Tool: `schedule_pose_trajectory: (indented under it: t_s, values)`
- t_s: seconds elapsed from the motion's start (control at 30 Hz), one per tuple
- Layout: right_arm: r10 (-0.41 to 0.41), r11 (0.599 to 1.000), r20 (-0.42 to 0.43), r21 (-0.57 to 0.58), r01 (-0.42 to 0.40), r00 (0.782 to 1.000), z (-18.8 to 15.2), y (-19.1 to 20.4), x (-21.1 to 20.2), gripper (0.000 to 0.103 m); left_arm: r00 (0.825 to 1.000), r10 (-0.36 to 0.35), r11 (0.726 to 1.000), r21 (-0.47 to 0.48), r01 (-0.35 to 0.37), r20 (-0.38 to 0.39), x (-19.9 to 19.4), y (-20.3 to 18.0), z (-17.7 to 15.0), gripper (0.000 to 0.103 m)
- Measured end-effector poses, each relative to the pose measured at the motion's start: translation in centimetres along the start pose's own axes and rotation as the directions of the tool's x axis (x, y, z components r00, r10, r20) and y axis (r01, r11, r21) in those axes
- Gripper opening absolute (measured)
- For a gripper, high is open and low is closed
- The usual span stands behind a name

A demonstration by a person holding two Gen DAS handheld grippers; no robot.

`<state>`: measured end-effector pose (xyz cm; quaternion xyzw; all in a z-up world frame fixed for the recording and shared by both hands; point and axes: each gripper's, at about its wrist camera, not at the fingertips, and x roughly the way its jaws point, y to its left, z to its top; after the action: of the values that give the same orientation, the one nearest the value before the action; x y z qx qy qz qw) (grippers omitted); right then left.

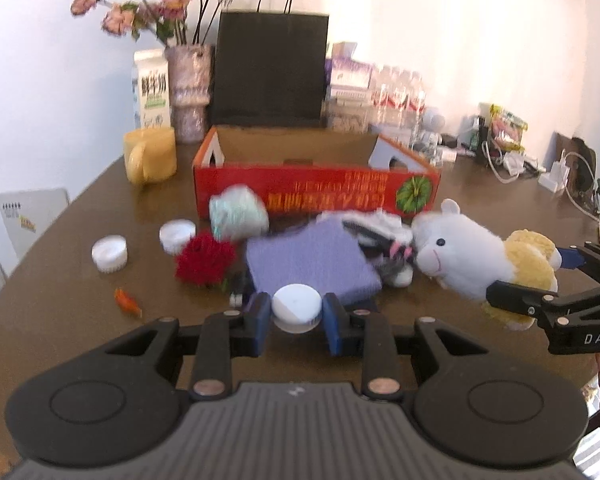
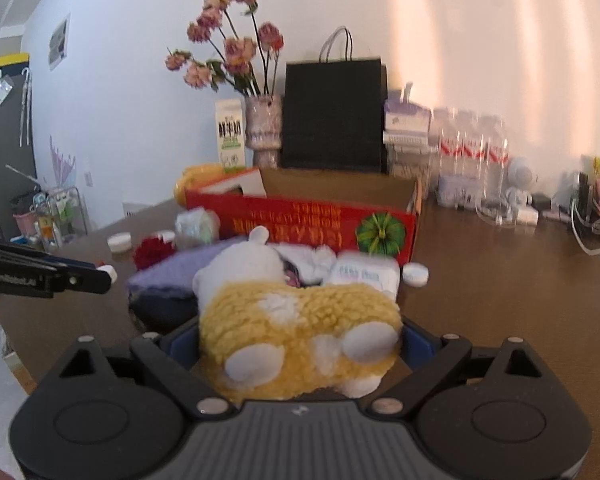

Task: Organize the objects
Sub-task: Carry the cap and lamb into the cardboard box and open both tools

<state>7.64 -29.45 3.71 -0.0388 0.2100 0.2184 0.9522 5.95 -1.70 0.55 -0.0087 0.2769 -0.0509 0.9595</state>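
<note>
Tall black paper bag [image 1: 269, 68] at twelve o'clock, dried pink roses in mottled vase [image 1: 188, 92] and white milk carton [image 1: 151, 90] toward eleven, clear water bottles [image 1: 398, 94] toward one

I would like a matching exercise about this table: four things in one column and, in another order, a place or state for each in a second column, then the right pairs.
Things:
1. white bottle cap
2. plush sheep
3. yellow mug
4. black paper bag

Places or states:
A. stands behind the red box, by the wall
B. between the left gripper's jaws
C. on the table, left of the red box
D. between the right gripper's jaws

Pairs: 1-B, 2-D, 3-C, 4-A
</note>
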Motion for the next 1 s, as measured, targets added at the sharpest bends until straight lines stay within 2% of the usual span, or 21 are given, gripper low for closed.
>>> schedule_pose_trajectory:
  t_s: [0.3, 0.57, 0.77, 1.0]
  values:
    - [-0.038, 0.999, 0.107, -0.019, 0.041, 0.994, 6.8, 0.1, 3.9, 0.096, 0.991, -0.005, 0.999, 0.037, 0.0, 0.133, 2.6, -0.3, 7.0, 0.029]
    - [-0.071, 0.997, 0.12, -0.007, 0.072, 0.99, 12.5, -0.6, 10.9, 0.096, 0.985, 0.028, 1.0, -0.003, -0.028, 0.168, 8.5, 0.6, 13.7, 0.029]
    - [-0.112, 0.993, 0.063, 0.038, 0.109, 0.992, 14.5, -2.0, 17.8, 0.096, 0.989, 0.06, 0.997, -0.055, -0.053, 0.136, 13.9, 1.6, 16.6, 0.029]
    - [-0.152, 0.982, -0.078, 0.098, 0.16, 0.985, 14.2, -3.5, 24.0, 0.096, 0.994, 0.102, 0.987, -0.128, -0.097, 0.039, 20.1, 3.2, 17.4, 0.029]
